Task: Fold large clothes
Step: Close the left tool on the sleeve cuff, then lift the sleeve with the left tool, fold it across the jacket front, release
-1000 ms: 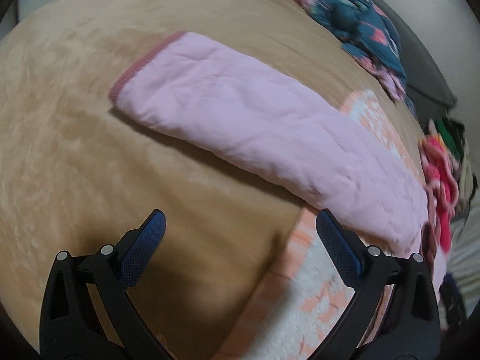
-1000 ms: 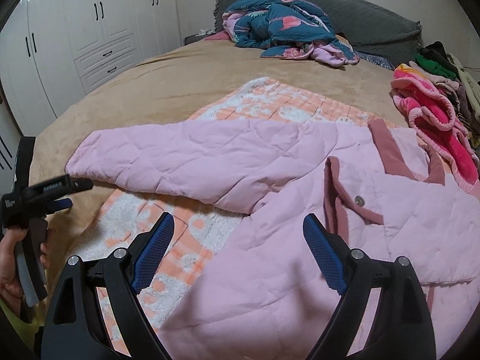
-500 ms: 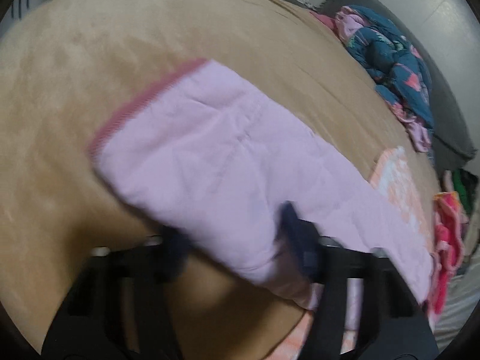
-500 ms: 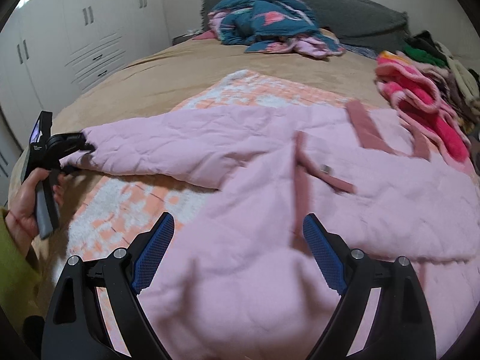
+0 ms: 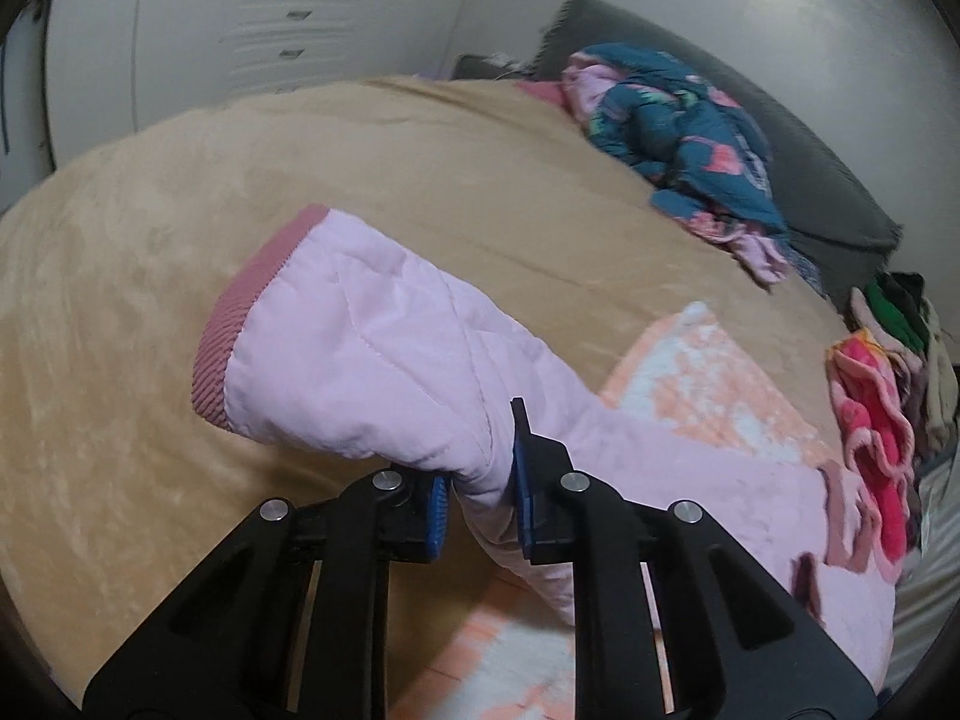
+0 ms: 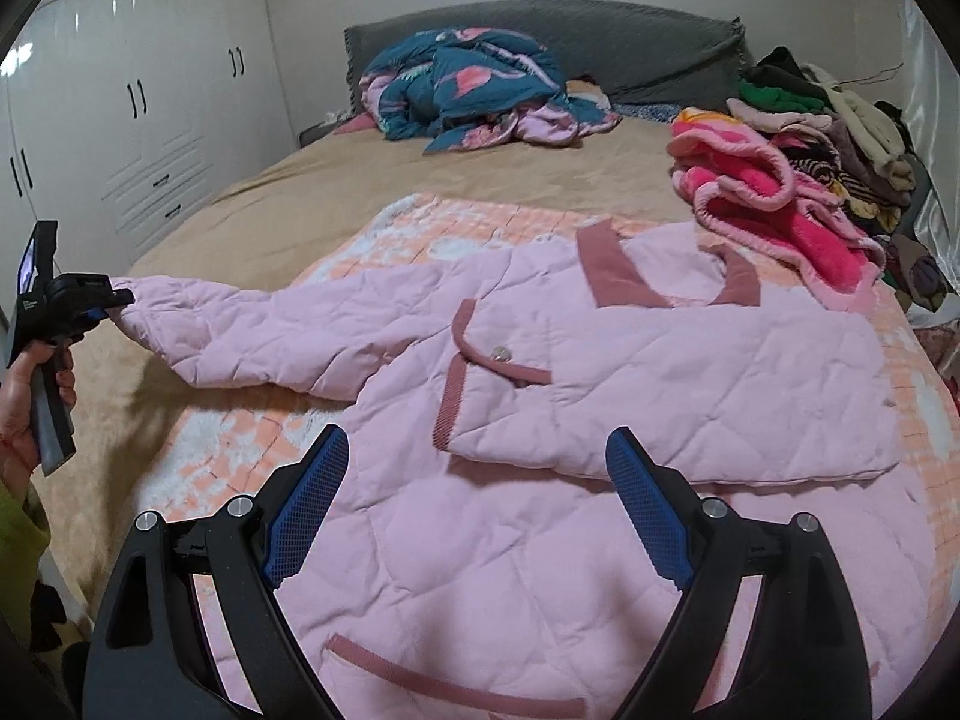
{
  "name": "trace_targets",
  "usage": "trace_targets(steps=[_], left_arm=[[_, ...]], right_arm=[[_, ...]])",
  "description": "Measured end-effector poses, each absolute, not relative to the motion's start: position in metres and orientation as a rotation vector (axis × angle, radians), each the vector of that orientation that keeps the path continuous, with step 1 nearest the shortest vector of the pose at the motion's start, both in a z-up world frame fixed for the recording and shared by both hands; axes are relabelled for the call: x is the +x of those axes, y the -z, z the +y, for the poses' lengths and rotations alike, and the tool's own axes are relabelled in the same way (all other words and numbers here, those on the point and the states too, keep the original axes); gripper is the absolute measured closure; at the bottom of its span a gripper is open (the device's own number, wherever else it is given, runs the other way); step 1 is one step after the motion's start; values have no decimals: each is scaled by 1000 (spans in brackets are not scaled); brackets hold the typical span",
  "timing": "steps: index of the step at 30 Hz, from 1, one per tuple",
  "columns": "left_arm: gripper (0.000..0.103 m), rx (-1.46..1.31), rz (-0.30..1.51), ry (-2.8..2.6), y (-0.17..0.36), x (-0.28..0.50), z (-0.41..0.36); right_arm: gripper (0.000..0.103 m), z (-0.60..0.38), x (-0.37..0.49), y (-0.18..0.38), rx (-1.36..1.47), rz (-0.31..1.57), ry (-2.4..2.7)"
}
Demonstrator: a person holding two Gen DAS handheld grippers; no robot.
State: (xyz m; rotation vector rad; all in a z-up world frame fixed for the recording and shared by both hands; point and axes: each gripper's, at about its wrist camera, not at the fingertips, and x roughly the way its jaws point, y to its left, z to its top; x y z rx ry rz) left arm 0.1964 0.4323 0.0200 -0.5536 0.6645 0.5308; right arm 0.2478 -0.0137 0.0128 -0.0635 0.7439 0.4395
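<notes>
A: What has changed since a second ago?

B: The left hand-held gripper [image 5: 477,495] has just been closing; its blue pads now pinch the sleeve [image 5: 372,354] of the pink quilted jacket [image 6: 600,420] near the ribbed cuff [image 5: 240,312], and that end is lifted off the tan bed [image 5: 120,300].

A: And further right?

B: The jacket's body lies flat on the peach-and-white blanket [image 6: 408,228]. The right hand-held gripper [image 6: 477,504] hangs above it, jaws wide apart, holding nothing.
</notes>
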Motion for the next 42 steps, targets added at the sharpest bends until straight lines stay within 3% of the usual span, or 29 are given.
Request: trace_targets(steps=[18,42], left_arm=[[95,-384,565,-363,-116,204,323],[95,-226,533,-150,-149,226,182]], right_arm=[[16,-112,225,-58,38,652,-349],[16,-194,214,-80,79,613,-251]])
